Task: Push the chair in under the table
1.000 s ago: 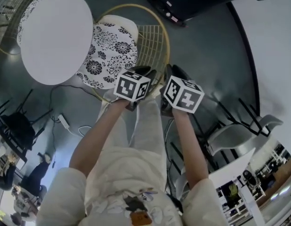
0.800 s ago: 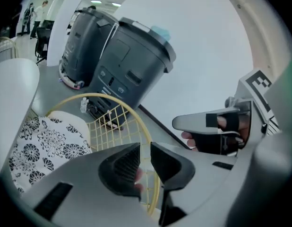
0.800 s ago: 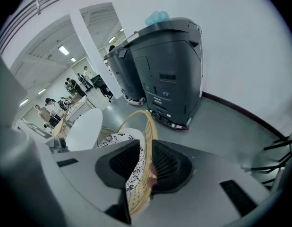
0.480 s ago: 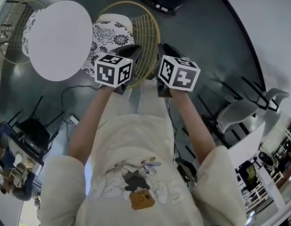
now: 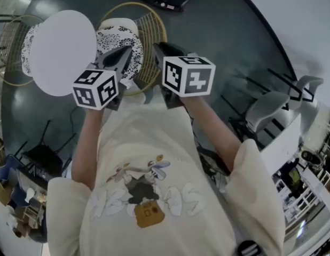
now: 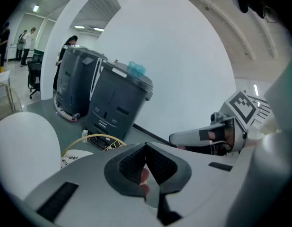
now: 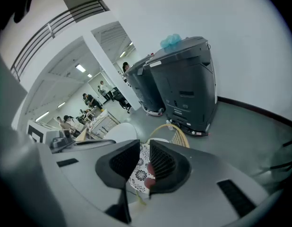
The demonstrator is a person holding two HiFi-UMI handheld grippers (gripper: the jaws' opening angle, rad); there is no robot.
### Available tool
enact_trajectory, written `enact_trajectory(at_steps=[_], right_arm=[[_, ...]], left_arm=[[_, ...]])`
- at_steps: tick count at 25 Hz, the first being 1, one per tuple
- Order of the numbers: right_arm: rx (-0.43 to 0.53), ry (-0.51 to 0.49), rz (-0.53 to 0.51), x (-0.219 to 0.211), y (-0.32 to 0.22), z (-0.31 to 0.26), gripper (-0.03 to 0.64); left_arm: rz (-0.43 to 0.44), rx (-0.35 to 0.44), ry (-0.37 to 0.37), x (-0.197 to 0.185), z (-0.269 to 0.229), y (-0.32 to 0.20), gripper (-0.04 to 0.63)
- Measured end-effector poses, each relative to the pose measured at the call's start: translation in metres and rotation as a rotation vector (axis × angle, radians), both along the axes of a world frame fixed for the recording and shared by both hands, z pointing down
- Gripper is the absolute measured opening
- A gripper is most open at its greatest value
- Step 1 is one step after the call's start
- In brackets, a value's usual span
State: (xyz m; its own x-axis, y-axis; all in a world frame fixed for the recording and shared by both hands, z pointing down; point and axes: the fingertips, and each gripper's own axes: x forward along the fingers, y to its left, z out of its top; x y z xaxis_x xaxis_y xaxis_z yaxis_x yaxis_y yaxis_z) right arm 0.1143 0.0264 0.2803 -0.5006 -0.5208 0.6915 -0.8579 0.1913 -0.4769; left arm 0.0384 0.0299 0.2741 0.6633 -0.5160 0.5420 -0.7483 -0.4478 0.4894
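Chair (image 5: 112, 33): gold wire frame, black-white floral cushion.

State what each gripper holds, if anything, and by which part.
Nothing: the left gripper is shut and empty, the right gripper open and empty, both clear of the chair.

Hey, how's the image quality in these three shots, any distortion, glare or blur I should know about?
Head view: strong fisheye, the wall base bends into an arc; pale sheen on the floor near the round table. Left gripper view: black corners, grey bins lean. Right gripper view: black corners too, ceiling lights blow out.
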Motion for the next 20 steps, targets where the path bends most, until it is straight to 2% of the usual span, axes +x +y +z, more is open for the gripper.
enact_trajectory(at_steps=[3,7,10,13,17,20], right_arm=[[0.028,-0.039,-0.020,-0.008,0.009,-0.029,0.066],[0.026,-0.121,-0.011,-0.011,0.019,-0.068,0.066],[0.078,-0.164,-0.005,-0.012,0.021,-0.098,0.066],[0.148,-0.149,-0.023,-0.012,0.024,-0.104,0.066],[0.119,-0.187,0.006,-0.007,0.031,-0.090,0.064],[0.124,-0.203,0.009,-0.003,0.037,-0.091,0.057]], left_arm=[[0.061,0.060,-0.015,-0.003,-0.033,0.017,0.009],[0.045,0.119,-0.019,-0.006,-0.077,0.030,0.009],[0.018,0.172,0.029,0.000,-0.114,0.035,0.009],[-0.013,0.208,0.077,0.004,-0.139,0.045,0.009],[-0.032,0.226,0.072,0.012,-0.149,0.055,0.009],[-0.006,0.201,0.111,0.022,-0.144,0.059,0.009]])
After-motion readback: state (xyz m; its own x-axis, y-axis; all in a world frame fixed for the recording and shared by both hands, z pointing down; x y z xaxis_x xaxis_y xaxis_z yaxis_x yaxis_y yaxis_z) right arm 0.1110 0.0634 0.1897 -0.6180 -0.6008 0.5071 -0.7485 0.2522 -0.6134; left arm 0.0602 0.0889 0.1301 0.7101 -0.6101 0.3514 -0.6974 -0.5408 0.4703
